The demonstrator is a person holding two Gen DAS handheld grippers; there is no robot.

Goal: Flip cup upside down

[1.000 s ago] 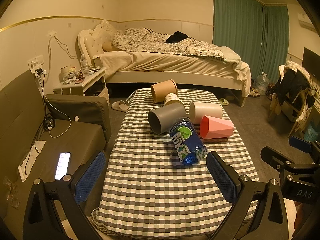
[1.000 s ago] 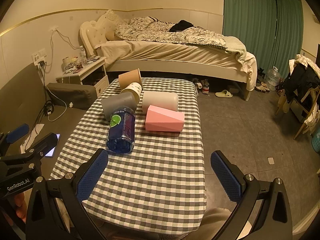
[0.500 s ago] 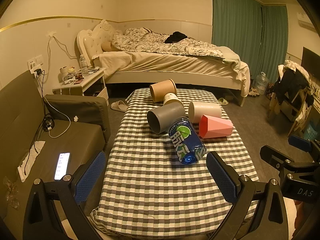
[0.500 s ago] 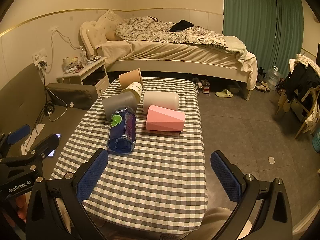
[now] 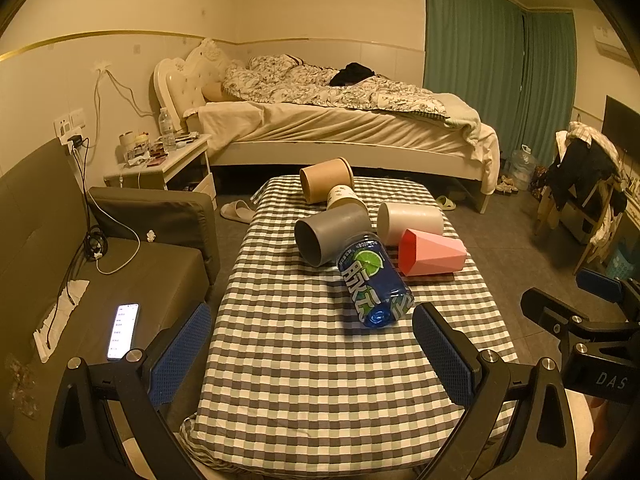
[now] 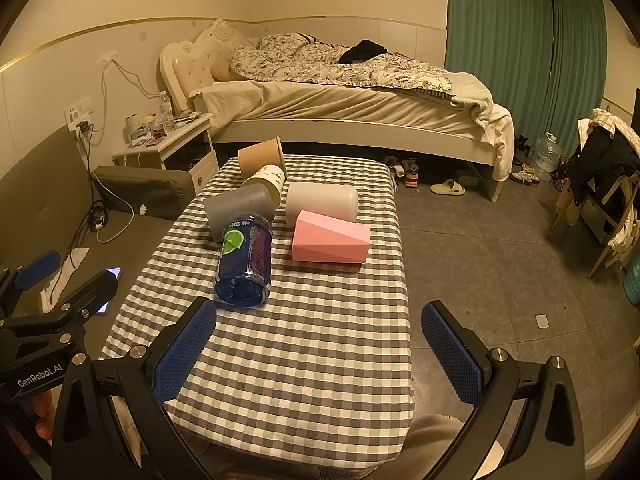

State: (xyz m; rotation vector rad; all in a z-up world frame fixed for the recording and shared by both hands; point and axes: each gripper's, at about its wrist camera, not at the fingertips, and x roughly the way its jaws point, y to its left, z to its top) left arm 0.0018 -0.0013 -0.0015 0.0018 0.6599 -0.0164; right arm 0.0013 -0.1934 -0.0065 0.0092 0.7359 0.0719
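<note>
Your checked counter (image 5: pixel 304 360) stands between a sofa (image 5: pixel 132 272) and bare floor (image 6: pixel 500 260); its near half lies free. Cups lie toppled at the far end: grey cup (image 5: pixel 330 236) touching a blue bottle (image 5: pixel 374 280), pink cup (image 5: pixel 432 258) beside it. Both hand-held grippers, left (image 5: pixel 312 356) and right (image 6: pixel 320 352), gape empty; the left reads "GenRobot.AI".

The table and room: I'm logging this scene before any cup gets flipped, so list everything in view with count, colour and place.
Table: one, grey-white checked cloth, centre.
Blue cup: one, lime label, lying nearest.
Grey cup: one, on its side, behind the blue.
Pink cup: one, faceted, on its side, right.
White cup: one, lying behind the pink.
Paper cups: two, tan and printed, far end.
Bed: one, cream, behind.
Phone: one, lit, on sofa.
Left gripper: open, blue pads.
Right gripper: open, blue pads.
</note>
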